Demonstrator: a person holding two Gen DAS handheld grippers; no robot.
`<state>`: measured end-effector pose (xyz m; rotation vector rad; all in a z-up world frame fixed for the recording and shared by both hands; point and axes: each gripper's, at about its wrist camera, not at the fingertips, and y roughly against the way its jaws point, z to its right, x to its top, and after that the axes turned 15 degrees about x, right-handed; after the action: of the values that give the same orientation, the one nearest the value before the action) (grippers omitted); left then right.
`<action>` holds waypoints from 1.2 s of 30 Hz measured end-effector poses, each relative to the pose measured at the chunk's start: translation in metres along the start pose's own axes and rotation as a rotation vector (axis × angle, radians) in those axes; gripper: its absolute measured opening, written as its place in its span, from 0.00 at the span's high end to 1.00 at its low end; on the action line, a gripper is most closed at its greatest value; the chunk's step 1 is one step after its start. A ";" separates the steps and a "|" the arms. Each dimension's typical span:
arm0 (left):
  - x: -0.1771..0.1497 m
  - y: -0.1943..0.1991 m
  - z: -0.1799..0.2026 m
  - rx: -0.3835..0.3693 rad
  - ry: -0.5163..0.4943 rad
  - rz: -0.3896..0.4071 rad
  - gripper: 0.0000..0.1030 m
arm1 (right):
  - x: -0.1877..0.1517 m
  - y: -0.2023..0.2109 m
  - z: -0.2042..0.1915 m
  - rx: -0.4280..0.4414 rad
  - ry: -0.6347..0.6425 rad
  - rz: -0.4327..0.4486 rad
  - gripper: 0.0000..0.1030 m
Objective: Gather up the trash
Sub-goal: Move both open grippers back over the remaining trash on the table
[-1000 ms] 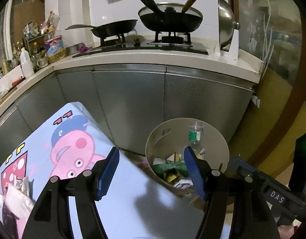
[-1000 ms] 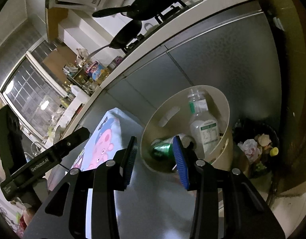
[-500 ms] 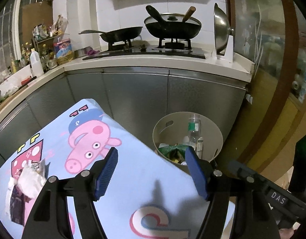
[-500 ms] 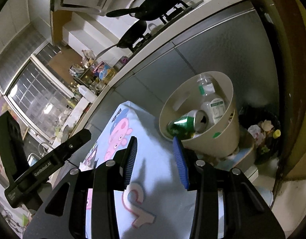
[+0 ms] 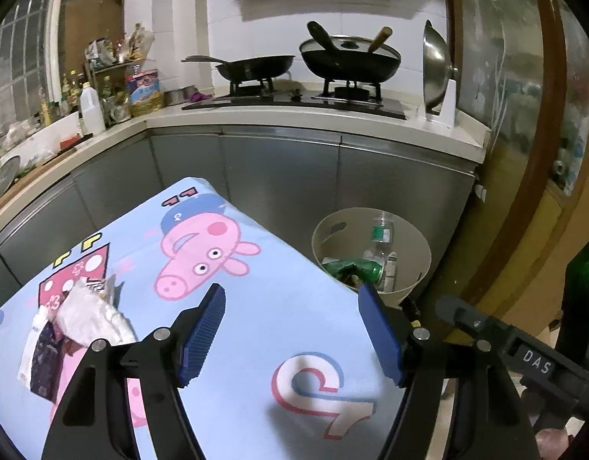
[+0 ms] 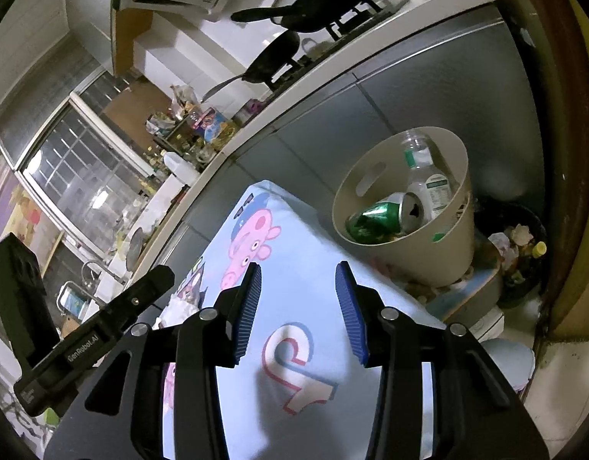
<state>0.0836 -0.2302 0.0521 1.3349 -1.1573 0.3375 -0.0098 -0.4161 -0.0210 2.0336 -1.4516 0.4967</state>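
1. While both grippers hang over the cartoon-pig tablecloth (image 5: 256,306), neither carries anything: the left gripper (image 5: 292,335) has its blue pads spread wide with only cloth showing between them.
2. The right gripper (image 6: 299,308) shows a narrower gap, its jaws opening at this moment, and nothing sits between its pads either.
3. Trash left on the table lies at the near left in the left wrist view: a crumpled white wrapper (image 5: 89,316) resting on a dark printed packet (image 5: 41,360), both well to the left of the left gripper's pads.
4. In the right wrist view a bit of that white wrapper (image 6: 181,306) peeks out just left of the right gripper's left finger.
5. Beyond the far right edge of the table stands a beige waste bin (image 6: 440,245), close against the grey cabinet fronts (image 5: 279,176).
6. Inside the bin a green drink can (image 6: 386,218) lies on its side, and a clear plastic bottle (image 6: 424,176) with a green-and-white label leans against the far wall.
7. To the right of the bin, on the floor, a dark container (image 6: 520,245) holds more rubbish.
8. On the far counter a hob carries a frying pan (image 5: 256,65) and a lidded wok (image 5: 350,59).
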 end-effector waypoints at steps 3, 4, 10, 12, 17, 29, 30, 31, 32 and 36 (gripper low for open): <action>-0.003 0.003 -0.006 0.009 0.008 0.000 0.30 | -0.002 0.000 -0.007 0.002 0.011 -0.004 0.61; -0.004 0.004 -0.009 0.014 0.010 0.000 0.30 | -0.002 0.000 -0.009 0.003 0.013 -0.006 0.61; -0.009 0.010 -0.022 0.035 0.025 0.008 0.30 | -0.006 -0.004 -0.017 0.006 0.023 -0.017 0.61; -0.010 0.011 -0.026 0.037 0.031 0.010 0.30 | -0.008 -0.005 -0.021 0.007 0.027 -0.022 0.61; -0.011 0.016 -0.034 0.040 0.044 0.015 0.30 | -0.010 -0.007 -0.029 0.011 0.041 -0.028 0.61; -0.015 0.026 -0.050 0.048 0.062 0.036 0.29 | -0.015 -0.013 -0.047 0.009 0.071 -0.045 0.60; -0.016 0.026 -0.051 0.051 0.063 0.038 0.29 | -0.015 -0.014 -0.049 0.009 0.073 -0.048 0.60; -0.016 0.026 -0.054 0.053 0.066 0.038 0.29 | -0.015 -0.016 -0.049 0.009 0.075 -0.052 0.60; -0.017 0.026 -0.057 0.054 0.071 0.037 0.29 | -0.016 -0.018 -0.050 0.009 0.078 -0.055 0.60; -0.021 0.025 -0.069 0.063 0.087 0.032 0.29 | -0.021 -0.027 -0.059 0.007 0.090 -0.074 0.60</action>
<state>0.0865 -0.1545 0.0625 1.3443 -1.1040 0.4547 0.0101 -0.3565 0.0043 2.0358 -1.3187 0.5558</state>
